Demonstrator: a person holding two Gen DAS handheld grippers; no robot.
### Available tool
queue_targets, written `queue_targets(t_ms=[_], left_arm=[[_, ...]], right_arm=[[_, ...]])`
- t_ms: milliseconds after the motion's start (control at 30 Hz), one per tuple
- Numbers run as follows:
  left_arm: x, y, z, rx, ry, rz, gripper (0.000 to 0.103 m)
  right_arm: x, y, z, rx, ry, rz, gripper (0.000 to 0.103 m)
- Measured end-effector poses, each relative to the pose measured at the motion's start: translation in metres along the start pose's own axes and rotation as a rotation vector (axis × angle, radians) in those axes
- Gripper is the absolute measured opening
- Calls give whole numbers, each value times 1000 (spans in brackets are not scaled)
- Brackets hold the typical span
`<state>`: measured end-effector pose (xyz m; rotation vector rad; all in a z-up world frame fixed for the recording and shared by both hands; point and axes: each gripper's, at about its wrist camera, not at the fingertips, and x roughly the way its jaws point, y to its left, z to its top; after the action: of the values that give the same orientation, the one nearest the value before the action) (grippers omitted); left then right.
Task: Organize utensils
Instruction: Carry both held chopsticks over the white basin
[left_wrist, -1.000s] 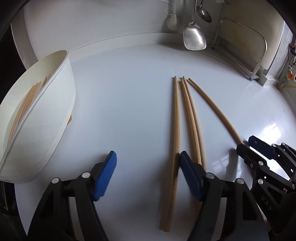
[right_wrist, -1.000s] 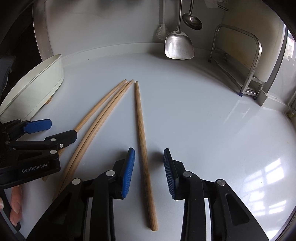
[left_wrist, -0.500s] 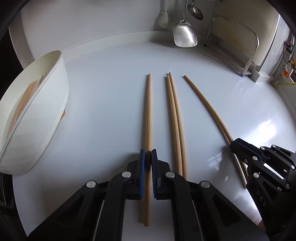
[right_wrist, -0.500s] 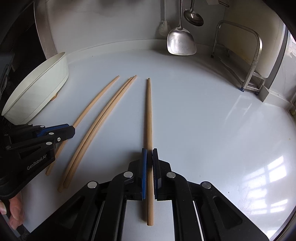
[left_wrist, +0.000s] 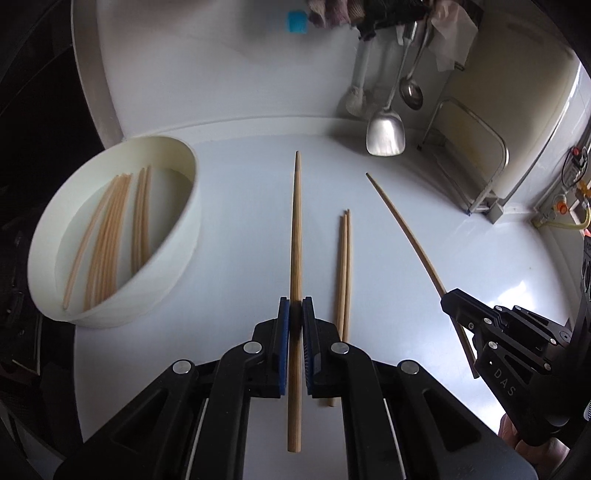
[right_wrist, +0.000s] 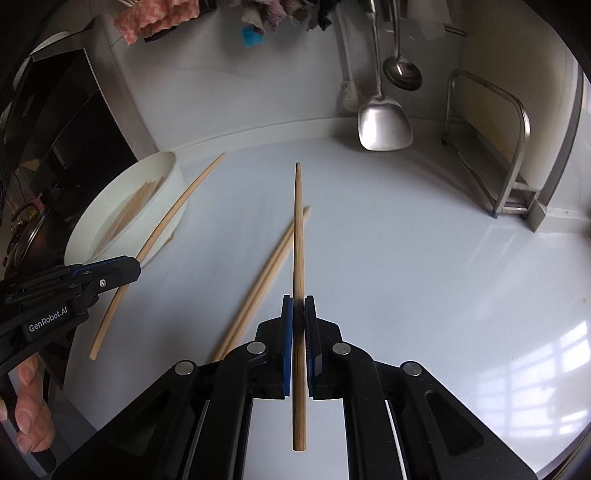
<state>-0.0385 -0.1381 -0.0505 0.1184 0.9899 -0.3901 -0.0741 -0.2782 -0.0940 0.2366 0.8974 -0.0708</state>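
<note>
My left gripper (left_wrist: 294, 308) is shut on a wooden chopstick (left_wrist: 296, 236) and holds it above the white counter. My right gripper (right_wrist: 298, 306) is shut on another chopstick (right_wrist: 297, 236), also lifted. In the left wrist view the right gripper's chopstick (left_wrist: 406, 229) shows at the right. In the right wrist view the left gripper's chopstick (right_wrist: 162, 229) shows at the left. Two chopsticks (left_wrist: 344, 266) lie side by side on the counter; they also show in the right wrist view (right_wrist: 258, 280). A white oval bowl (left_wrist: 173, 236) at the left holds several chopsticks (left_wrist: 107, 232).
A metal spatula (left_wrist: 384, 133) and a ladle (left_wrist: 410, 94) hang on the back wall. A metal rack (left_wrist: 476, 155) stands at the back right. A dark stove (right_wrist: 48, 147) sits left of the bowl. The white counter (right_wrist: 424, 258) stretches to the right.
Both grippers closed on a chopstick each, then lifted them off the counter. The views rose and tilted, so the bowl's inside now shows.
</note>
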Motion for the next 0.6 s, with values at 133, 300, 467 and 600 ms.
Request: queue_targets(t_ms=[133, 300, 467, 600], left_arm=[[-26, 34, 13, -64, -40, 42, 7], [-43, 99, 26, -131, -77, 111, 7], [-33, 168, 41, -155, -67, 142, 7], [-14, 216, 53, -171, -36, 137, 7]], right_arm=[[-10, 26, 26, -50, -27, 39, 6], [-4, 75, 59, -98, -58, 92, 6], [27, 134, 88, -101, -43, 122, 6], [67, 182, 104, -103, 9, 145, 6]])
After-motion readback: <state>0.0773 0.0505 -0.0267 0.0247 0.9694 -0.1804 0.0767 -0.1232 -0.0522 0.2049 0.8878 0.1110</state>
